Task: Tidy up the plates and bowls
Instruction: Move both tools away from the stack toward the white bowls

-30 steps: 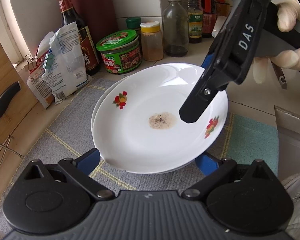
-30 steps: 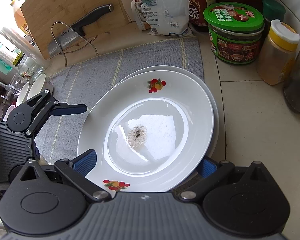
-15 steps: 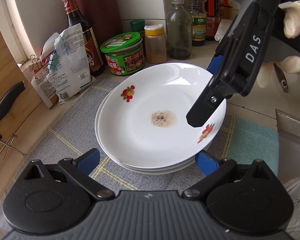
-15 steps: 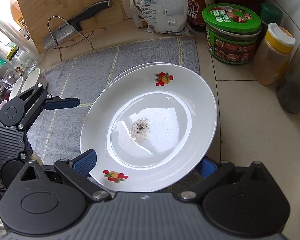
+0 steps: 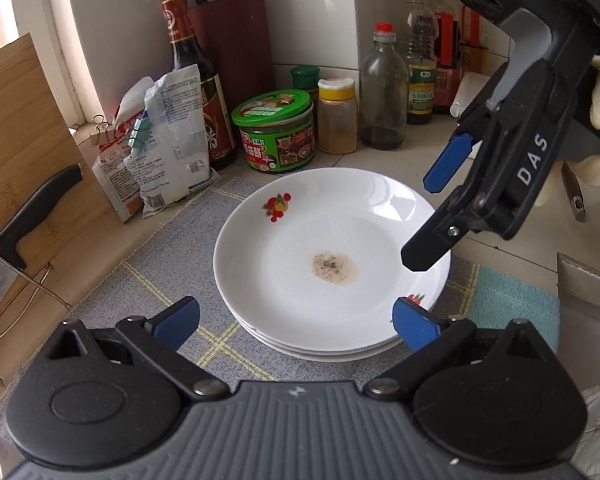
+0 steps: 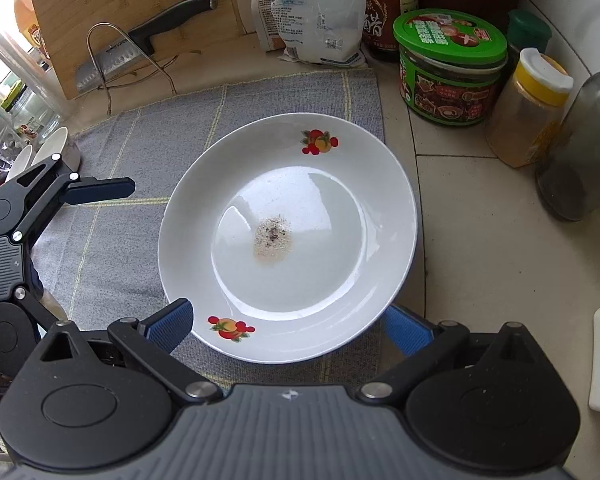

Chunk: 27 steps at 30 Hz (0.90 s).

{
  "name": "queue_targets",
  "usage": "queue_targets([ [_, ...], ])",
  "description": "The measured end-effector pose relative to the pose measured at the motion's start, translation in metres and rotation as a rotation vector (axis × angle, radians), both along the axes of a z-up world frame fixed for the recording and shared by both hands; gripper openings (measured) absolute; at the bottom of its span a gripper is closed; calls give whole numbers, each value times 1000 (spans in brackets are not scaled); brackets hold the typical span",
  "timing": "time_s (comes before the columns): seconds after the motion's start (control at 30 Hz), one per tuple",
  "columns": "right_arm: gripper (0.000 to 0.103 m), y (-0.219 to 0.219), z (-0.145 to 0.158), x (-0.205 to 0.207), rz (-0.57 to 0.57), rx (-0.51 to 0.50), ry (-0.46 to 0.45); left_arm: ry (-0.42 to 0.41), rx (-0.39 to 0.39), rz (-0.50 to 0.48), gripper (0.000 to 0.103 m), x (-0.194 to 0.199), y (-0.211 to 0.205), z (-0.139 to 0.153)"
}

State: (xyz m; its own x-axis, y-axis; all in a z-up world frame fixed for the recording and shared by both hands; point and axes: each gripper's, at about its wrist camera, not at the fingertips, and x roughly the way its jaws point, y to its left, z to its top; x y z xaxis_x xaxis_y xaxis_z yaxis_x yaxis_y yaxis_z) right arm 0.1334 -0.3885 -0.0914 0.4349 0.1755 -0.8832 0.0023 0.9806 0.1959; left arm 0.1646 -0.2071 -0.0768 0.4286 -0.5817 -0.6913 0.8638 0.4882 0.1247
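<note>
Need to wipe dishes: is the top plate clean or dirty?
Dirty: the top plate has a brownish speckled residue patch at its centre.

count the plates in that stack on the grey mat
3 plates by the rim edges showing at the stack's near side: top plate with the speckled residue, a second rim just under it, a third rim lowest on the grey mat. More could be hidden beneath.

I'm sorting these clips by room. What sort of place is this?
Most likely a home kitchen counter: a stack of white plates on a grey mat, sauce bottles and jars along the tiled wall, and a cleaver by a wooden cutting board.
</note>
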Motion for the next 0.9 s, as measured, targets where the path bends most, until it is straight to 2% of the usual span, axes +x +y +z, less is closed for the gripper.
queue_targets([
  [0.23,103,20,23,-8,38,-167,-199,-3,-76,87,102,-2,14,5],
  [0.47,103,41,31,-6,69,-218,-332,-9,-130,259,102,-12,41,9],
  [0.6,103,58,29,-3,131,-192,-377,12,-163,417,102,-19,65,10],
  [0.7,103,74,26,-2,192,-171,-418,25,-158,547,102,-26,86,10],
  [0.9,103,119,17,-3,280,-149,-451,15,-156,648,102,-36,134,8],
])
